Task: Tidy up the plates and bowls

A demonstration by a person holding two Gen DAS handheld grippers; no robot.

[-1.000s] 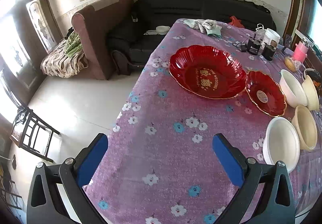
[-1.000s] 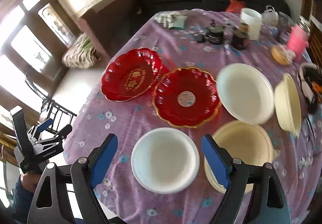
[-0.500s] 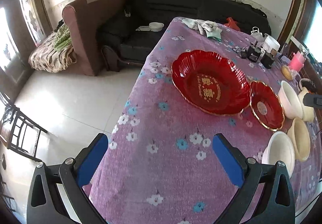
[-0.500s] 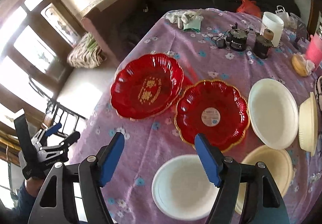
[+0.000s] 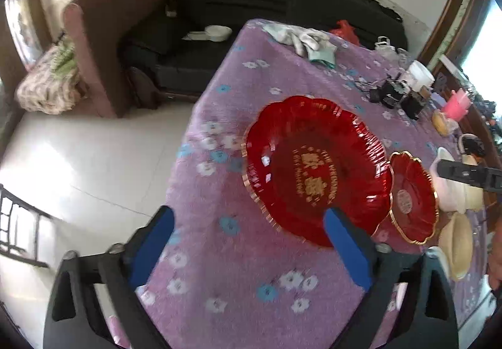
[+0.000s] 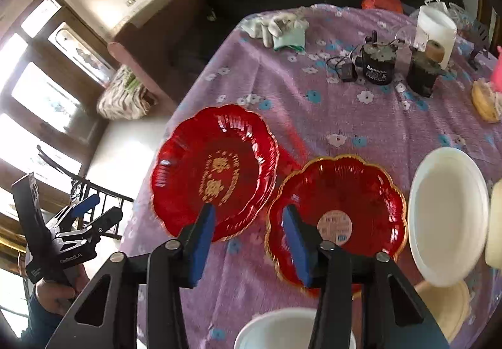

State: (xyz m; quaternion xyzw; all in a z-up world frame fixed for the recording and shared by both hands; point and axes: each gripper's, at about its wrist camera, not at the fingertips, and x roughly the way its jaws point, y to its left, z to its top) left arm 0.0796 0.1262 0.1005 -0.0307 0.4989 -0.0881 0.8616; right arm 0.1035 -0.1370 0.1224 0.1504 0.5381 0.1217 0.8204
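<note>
Grippers, left (image 5: 248, 242) wide and empty, right (image 6: 248, 242) narrowing on nothing, aim down at two touching red scalloped plates (image 6: 215, 173), likely to stack them.

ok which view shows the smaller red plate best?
Right wrist view: the smaller red plate lies nearly whole and face-on, gold rim and centre sticker clear, only its near edge hidden behind a blue pad. The left wrist view catches it squeezed edge-on at the far right, partly tucked behind the big red plate.

Large red plate (image 5: 317, 173): gold "THE WEDDING". Other print too small.
</note>
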